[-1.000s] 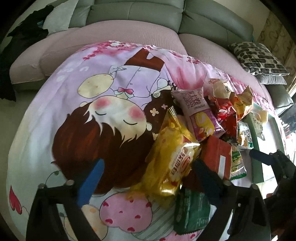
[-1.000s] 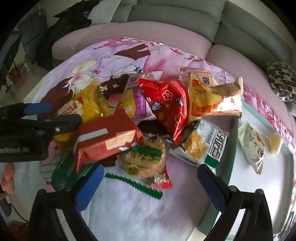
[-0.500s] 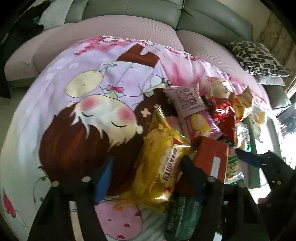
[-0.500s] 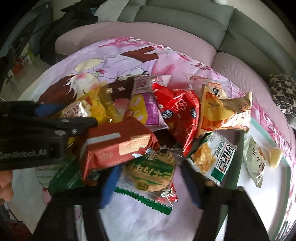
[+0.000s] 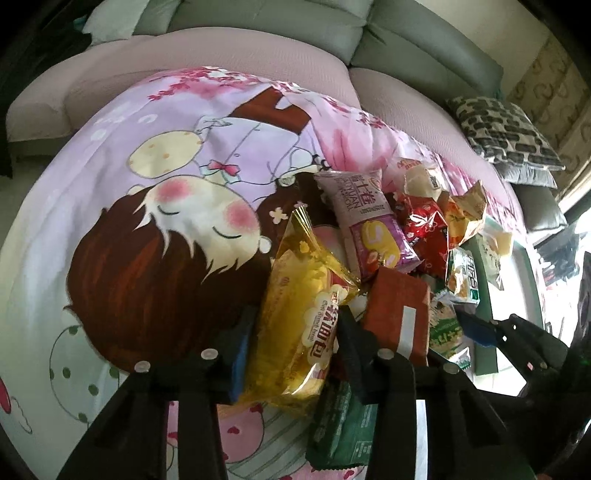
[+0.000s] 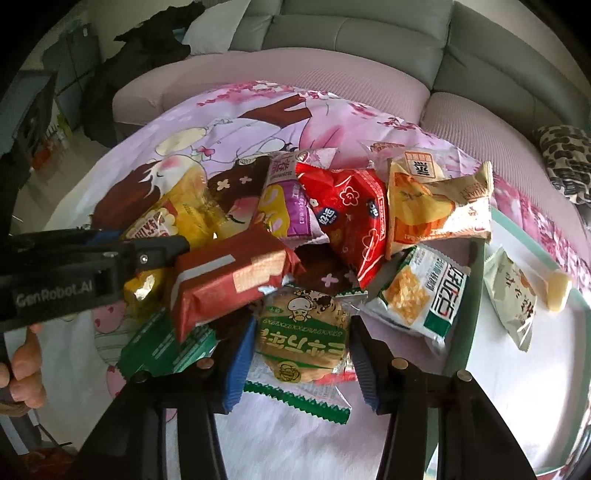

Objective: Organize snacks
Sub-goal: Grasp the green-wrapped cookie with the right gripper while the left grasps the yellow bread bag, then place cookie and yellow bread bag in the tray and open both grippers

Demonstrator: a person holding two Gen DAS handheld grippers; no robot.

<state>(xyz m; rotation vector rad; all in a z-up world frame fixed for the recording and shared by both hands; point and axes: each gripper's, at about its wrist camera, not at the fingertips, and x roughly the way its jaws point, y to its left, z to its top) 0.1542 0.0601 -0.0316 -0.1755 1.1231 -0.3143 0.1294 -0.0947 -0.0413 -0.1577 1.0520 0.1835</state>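
Bare cartoon cloth (image 5: 147, 206) left of the pile; left gripper (image 5: 291, 347) clenched on yellow bread bag (image 5: 303, 314), right gripper (image 6: 301, 354) on green-labelled cake pack (image 6: 303, 332), jaws just closing.

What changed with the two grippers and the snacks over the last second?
Both grippers have just been closing: the left gripper now pinches the yellow bread bag, and the right gripper clamps the round green-labelled cake pack. The rest of the snack pile stayed put on the cartoon blanket.

Both wrist views angled steeply down, close over the snack pile (image 5: 388, 258), sofa (image 6: 369, 33) behind, red packet (image 6: 229, 280) shared, left gripper (image 6: 147, 243) seen from right view.
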